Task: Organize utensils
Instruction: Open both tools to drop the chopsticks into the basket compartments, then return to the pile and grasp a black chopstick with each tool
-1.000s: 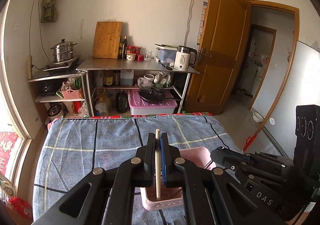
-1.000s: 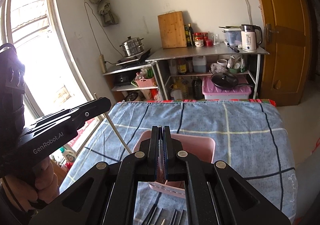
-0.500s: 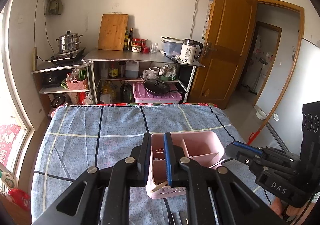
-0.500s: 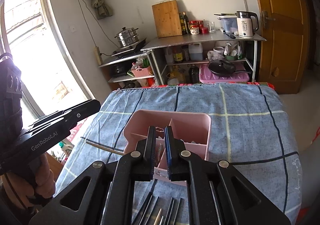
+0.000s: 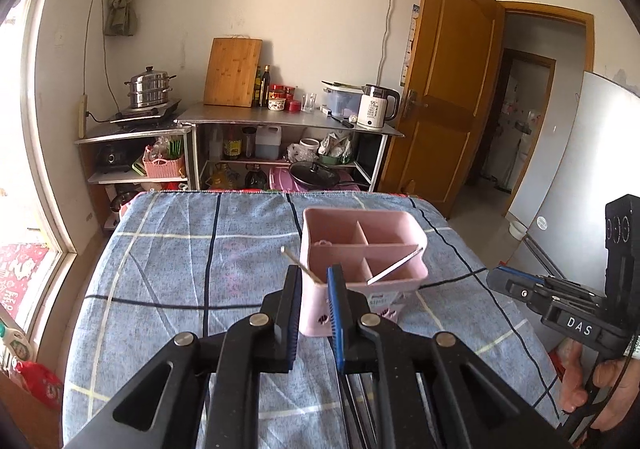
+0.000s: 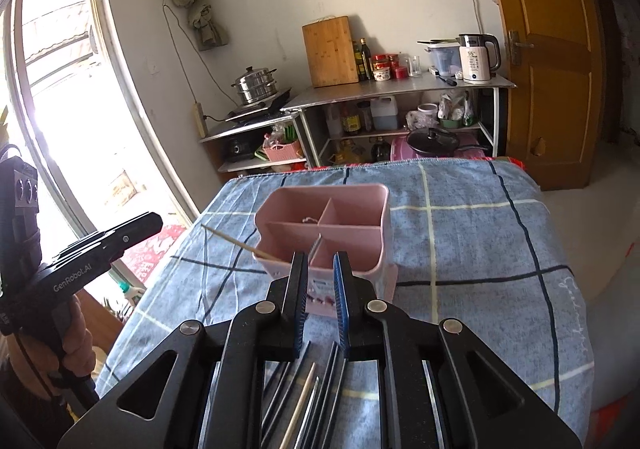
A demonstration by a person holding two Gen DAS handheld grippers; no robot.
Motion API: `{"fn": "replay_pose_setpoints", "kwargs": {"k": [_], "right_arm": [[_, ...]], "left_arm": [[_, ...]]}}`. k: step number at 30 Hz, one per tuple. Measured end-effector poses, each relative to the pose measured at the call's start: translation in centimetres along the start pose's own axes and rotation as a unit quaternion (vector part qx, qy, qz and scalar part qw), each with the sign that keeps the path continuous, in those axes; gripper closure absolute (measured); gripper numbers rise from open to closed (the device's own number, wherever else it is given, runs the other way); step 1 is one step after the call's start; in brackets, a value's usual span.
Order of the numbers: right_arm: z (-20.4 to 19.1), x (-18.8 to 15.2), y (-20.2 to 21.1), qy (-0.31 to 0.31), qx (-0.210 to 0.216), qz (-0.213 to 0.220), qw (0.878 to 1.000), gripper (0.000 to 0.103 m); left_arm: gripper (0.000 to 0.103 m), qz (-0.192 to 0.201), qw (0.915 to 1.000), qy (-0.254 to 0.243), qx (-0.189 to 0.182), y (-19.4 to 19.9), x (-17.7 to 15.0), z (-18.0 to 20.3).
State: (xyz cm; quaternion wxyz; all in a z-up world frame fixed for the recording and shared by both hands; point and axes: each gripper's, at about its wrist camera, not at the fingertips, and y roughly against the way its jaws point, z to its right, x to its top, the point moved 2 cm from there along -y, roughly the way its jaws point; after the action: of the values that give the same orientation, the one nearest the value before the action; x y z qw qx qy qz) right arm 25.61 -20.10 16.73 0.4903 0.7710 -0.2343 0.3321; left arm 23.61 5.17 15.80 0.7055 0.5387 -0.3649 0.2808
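A pink divided utensil holder [image 5: 362, 249] [image 6: 324, 233] stands on the blue checked cloth. A wooden chopstick [image 5: 301, 267] [image 6: 236, 242] leans out of its front left compartment, and a metal chopstick [image 5: 394, 267] [image 6: 316, 243] leans in the front right one. My left gripper [image 5: 314, 275] is open and empty, just in front of the holder. My right gripper [image 6: 320, 263] is open and empty, also just before the holder. Several dark chopsticks and a wooden one [image 6: 298, 405] lie on the cloth under my right gripper.
The table [image 5: 160, 269] drops off at the left, right and far edges. Behind it stand a steel shelf [image 5: 288, 121] with a kettle, jars and a cutting board, a side shelf with a steamer pot [image 5: 150, 91], and a wooden door [image 5: 440, 89].
Both grippers opened and pulled back from the holder. The wooden chopstick left my left gripper and the metal one left my right gripper; both now rest in the holder.
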Motion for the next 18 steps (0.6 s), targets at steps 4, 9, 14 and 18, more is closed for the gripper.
{"fn": "replay_pose_setpoints", "kwargs": {"k": [4,9,14,18], "right_arm": [[0.2,-3.4,0.3,-0.003,-0.002,-0.021,1.0,0.09],[0.5,-6.9,0.5,-0.007,0.001,-0.042,0.999,0.09],[0.6,-9.4,0.3,-0.007,0.004,-0.062,0.998,0.09],[0.7,-10.6,-0.4,-0.01,0.003,-0.075,0.997,0.09]], "left_arm": [[0.091,-0.017,0.9998,-0.007,0.003,0.6,-4.1,0.3],[0.091,-0.042,0.9991,-0.004,-0.005,0.5,-8.4,0.9],[0.091,-0.063,0.998,0.001,-0.012,-0.3,-11.2,1.1],[0.091,-0.076,0.997,0.006,-0.015,-1.0,-13.1,1.2]]}}
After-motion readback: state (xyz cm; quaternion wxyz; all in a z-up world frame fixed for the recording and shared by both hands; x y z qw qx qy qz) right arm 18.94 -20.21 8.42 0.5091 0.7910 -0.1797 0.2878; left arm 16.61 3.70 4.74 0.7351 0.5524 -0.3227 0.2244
